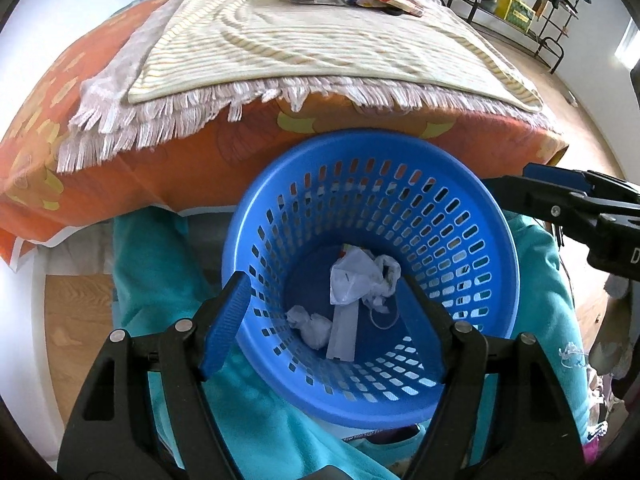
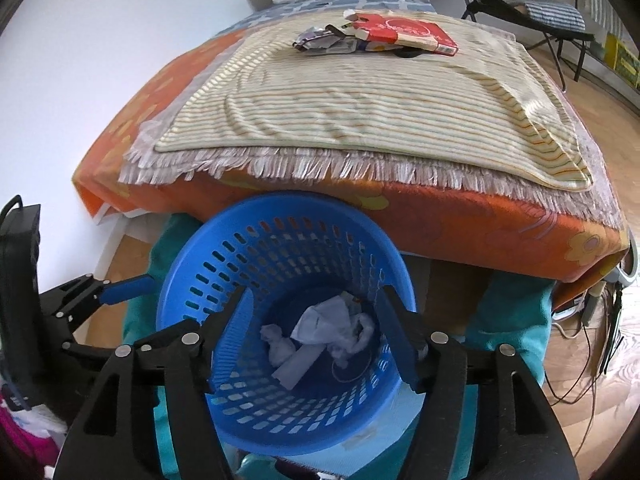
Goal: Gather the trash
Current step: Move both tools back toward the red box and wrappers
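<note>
We hold the left tongs [image 1: 332, 324] and the right tongs [image 2: 316, 336] side by side over the blue basket [image 1: 472, 216], both with their fingers spread apart and nothing between them. At the bottom of the basket lie crumpled white papers [image 2: 320, 328], and the basket stands on a teal cloth [image 1: 160, 264] just in front of the bed. Farther back, on the striped mat [image 2: 360, 96] over the orange bedcover [image 2: 460, 232], a red box [image 2: 408, 32] and some wrappers [image 2: 320, 42] lie together, well apart from the basket.
</note>
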A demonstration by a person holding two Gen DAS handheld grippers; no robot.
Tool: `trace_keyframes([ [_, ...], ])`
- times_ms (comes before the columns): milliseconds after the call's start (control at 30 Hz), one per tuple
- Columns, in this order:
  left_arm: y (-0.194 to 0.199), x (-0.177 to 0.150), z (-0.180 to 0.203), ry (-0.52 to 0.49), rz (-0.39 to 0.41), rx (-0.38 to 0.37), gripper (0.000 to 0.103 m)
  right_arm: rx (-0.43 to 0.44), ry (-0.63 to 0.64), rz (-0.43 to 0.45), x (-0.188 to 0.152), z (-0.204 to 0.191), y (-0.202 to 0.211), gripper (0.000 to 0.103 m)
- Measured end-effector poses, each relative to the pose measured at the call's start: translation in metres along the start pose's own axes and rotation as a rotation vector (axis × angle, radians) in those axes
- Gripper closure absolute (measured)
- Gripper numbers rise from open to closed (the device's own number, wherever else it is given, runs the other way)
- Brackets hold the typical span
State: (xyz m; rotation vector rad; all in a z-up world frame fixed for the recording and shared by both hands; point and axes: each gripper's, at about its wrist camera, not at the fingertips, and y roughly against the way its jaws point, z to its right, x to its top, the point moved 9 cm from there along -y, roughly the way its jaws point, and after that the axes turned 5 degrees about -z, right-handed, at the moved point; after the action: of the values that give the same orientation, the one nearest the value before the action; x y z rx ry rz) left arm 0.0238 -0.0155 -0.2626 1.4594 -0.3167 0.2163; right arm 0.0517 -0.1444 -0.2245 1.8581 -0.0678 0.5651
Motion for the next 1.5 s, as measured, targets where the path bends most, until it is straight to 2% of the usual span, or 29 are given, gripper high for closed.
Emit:
trace_keyframes([
  [267,0.005,0.019,-0.008,-0.005,0.028,0.016,0.026,-0.020,-0.031,0.021,0.016,0.015,0.004,0.034],
  [567,0.023,0.063,-0.019,-0.026,0.103,0.037,0.026,-0.036,-0.083,0.078,0.056,0.045,0.012,0.033],
  [733,0.028,0.096,-0.025,-0.040,0.141,0.046,0.026,-0.035,-0.118,0.131,0.094,0.069,0.021,0.033],
  [900,0.033,0.135,-0.026,-0.053,0.187,0.045,0.026,-0.039,-0.096,0.161,0.138,0.088,0.027,0.033],
  [1200,0.025,0.205,-0.031,-0.083,0.236,0.059,0.026,0.036,-0.148,0.164,0.222,0.132,0.011,0.033],
  [1500,-0.006,0.271,-0.042,-0.073,0.231,0.022,0.026,0.090,-0.067,0.131,0.303,0.131,-0.026,0.033],
])
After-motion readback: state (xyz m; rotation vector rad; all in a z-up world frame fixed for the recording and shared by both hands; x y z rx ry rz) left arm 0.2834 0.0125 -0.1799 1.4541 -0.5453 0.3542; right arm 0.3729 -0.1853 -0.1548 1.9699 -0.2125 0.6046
